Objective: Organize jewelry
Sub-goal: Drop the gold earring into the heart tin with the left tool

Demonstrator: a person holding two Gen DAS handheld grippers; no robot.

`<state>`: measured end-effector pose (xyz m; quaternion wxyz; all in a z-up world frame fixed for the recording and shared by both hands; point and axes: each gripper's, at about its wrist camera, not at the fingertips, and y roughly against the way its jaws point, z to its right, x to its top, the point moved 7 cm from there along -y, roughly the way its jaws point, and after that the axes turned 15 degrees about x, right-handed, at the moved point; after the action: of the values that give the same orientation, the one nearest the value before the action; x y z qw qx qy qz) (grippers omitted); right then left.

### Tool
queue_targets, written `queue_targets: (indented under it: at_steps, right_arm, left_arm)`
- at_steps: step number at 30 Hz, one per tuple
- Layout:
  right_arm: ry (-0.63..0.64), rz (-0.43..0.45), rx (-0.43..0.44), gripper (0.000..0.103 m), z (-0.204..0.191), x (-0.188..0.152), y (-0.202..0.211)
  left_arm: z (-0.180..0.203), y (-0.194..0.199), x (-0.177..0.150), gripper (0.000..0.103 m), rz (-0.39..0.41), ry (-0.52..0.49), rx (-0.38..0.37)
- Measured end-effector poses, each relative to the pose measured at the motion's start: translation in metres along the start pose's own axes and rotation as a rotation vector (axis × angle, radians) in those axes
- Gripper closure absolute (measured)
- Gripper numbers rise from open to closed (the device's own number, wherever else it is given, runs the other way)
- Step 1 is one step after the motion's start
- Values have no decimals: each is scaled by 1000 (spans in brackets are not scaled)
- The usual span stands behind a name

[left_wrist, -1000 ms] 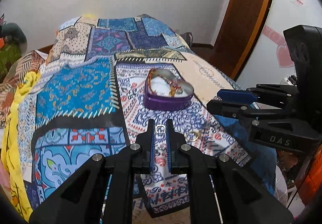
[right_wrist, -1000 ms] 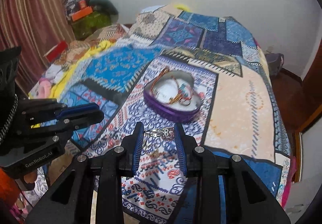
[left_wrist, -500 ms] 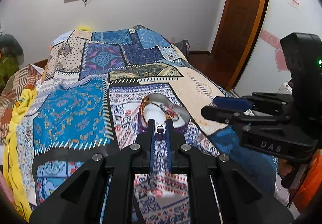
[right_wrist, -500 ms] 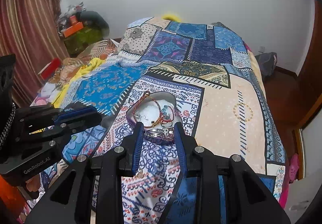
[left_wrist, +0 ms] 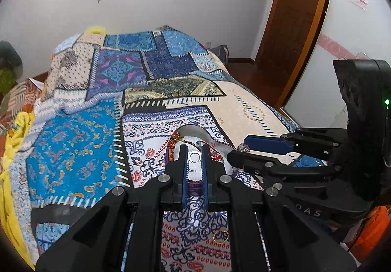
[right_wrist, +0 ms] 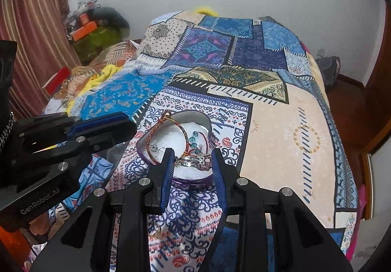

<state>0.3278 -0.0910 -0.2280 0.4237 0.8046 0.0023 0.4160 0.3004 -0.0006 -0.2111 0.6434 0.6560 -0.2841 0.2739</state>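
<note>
One bed (right_wrist: 293,125), patchwork cover. One purple heart-shaped box (right_wrist: 193,180), white-lined, holding cords and beads; both grippers have come forward over it within the last second, so drop-off looks imminent. Left gripper (left_wrist: 194,149) clenched on one small silver ring (left_wrist: 194,156). Right gripper (right_wrist: 193,157) grasping one stone-set silver ring (right_wrist: 194,160) above the box's near edge. One gold ring (left_wrist: 220,237) remains loose on the bed, near side.

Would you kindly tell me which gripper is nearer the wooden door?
Right. The right gripper hangs on the door side of the left gripper, which sits farther toward the bed's middle; neither touches the wooden door.
</note>
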Motion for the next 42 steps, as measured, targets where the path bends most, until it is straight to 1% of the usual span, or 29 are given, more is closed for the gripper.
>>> queue_targets:
  at_steps: [6,8,16,18,21,25,33,42]
  right_arm:
    - [7,-23,3,75,3,-2,-7]
    - [7,-27,-10,75,5,-2,-8]
    - [34,-47,-3,75,2,-1,-14]
    - [34,-56,-3,75,2,-1,-16]
    - [36,-56,-8,75,2,-1,-16]
    - [34,-57,-17,75,3,-1,-16]
    - [39,-56,-27,73,-2,2,-10]
    - [53,-27,-39,73,-15,6,11]
  left_arm:
    - [2,-19,-1,95,-33,8,-17]
    - [3,-23,0,95,-41,9,-26]
    - [3,-30,6,95,-45,10,-33]
    - [1,-31,6,95,-48,20,-27]
    - [-2,-32,5,95,-62,41,-39]
    - [-4,-28,6,95,-53,41,-27]
    - [-8,-7,12,95,-17,38,-8]
    - [-15,25,9,95,20,17,51]
